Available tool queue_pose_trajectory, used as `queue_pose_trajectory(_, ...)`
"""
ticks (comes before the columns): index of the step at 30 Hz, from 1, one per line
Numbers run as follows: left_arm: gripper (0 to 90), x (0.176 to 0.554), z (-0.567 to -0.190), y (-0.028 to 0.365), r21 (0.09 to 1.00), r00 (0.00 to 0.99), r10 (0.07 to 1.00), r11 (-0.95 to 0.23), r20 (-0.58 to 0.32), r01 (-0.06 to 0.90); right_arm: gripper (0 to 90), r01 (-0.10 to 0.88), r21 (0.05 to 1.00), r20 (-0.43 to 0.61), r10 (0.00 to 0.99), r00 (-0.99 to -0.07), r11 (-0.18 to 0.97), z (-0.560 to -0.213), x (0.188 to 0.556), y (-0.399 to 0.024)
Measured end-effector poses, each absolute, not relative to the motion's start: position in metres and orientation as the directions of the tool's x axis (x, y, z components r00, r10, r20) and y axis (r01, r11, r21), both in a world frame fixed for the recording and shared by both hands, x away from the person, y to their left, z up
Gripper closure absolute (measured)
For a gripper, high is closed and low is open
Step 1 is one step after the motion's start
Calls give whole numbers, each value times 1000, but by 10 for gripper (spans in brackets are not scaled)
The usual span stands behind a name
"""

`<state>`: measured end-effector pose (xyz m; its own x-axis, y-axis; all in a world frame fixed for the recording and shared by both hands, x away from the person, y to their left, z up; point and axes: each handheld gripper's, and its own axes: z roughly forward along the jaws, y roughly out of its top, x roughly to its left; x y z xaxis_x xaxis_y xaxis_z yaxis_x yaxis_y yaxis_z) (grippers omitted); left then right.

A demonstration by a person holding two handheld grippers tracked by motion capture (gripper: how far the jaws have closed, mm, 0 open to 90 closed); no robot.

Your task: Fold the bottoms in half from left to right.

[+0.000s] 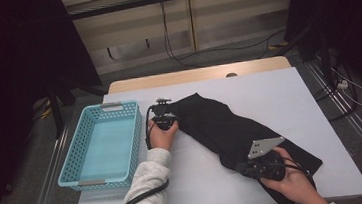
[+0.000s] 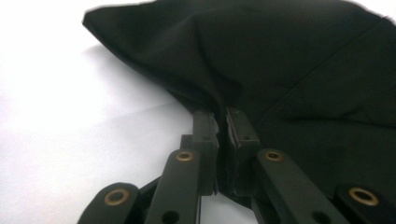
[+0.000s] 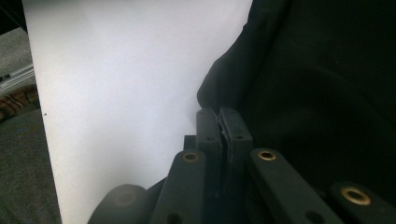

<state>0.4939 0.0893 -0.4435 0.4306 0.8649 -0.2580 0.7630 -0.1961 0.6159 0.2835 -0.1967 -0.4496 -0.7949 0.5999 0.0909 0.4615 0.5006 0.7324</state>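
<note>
high view: a black cloth [image 1: 232, 129] lies slantwise across a white table [image 1: 279, 97], with an empty blue basket [image 1: 101, 142] to its left. the left gripper [image 1: 164, 117] sits at the cloth's far end, the right gripper [image 1: 255, 167] at its near end.

left gripper view: the jaws are pinched tight on the cloth's [image 2: 289, 70] edge.

right gripper view: the jaws are clamped on a fold of cloth [image 3: 327, 84] beside the bare table [image 3: 121, 84].

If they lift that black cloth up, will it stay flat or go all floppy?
Probably floppy: the black cloth already lies in soft folds and wrinkles on the white table. Between the left tool and right tool, both pinching its edge, the middle would likely sag. It looks thin, so likely light.
</note>
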Motion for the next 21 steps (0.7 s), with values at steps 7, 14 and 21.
queue_pose_trajectory(7, 870, 495, -425, 100, 634, 437, 858, -184, -270, 751, 880, 449, 754, 113, 580, -807, 479, -443, 281, -199)
queue_pose_trajectory(14, 556, 495, -436, 94, 636, 442, 871, -219, -214, 740, 684, 452, 761, 112, 593, -798, 465, -443, 281, -200)
queue_pose_trajectory(21, 306, 492, -441, 98, 636, 440, 879, -236, -182, 735, 628, 466, 780, 105, 646, -756, 418, -437, 286, -212)
